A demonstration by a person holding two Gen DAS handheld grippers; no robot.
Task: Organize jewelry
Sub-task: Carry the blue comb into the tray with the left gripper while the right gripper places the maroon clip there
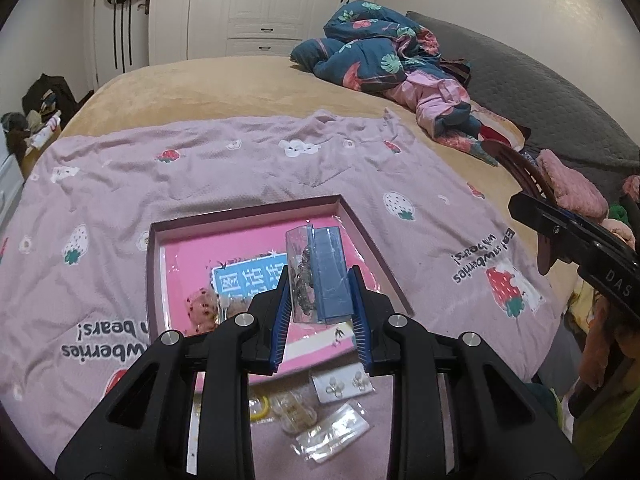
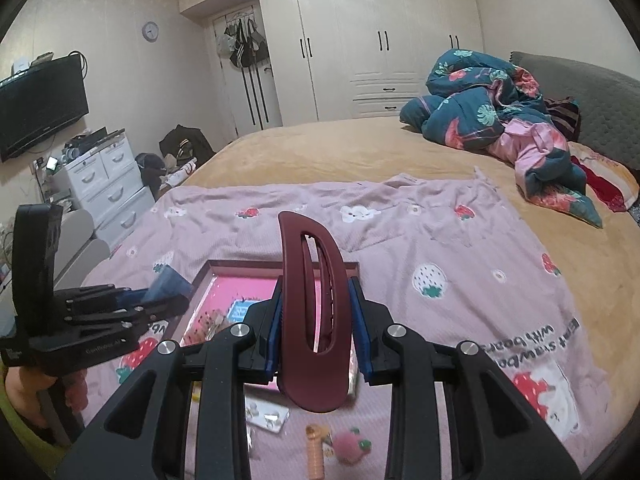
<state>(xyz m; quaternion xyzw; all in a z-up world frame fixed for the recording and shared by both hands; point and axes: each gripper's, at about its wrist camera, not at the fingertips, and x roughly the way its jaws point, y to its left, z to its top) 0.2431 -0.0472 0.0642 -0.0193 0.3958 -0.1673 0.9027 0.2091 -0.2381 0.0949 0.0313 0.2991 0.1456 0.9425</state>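
Observation:
My left gripper is shut on a clear and blue plastic case that holds a dark piece of jewelry, raised over the shallow pink-lined box on the bed. In the right wrist view my right gripper is shut on a long dark red hair clip, standing upright above the same box. The left gripper shows at the left edge there, and the right gripper with the clip shows at the right edge of the left wrist view.
Loose pieces lie on the purple strawberry blanket in front of the box: an earring card, clear packets, a yellow band, a coiled hair tie and a pink pom-pom. A crumpled quilt lies far right.

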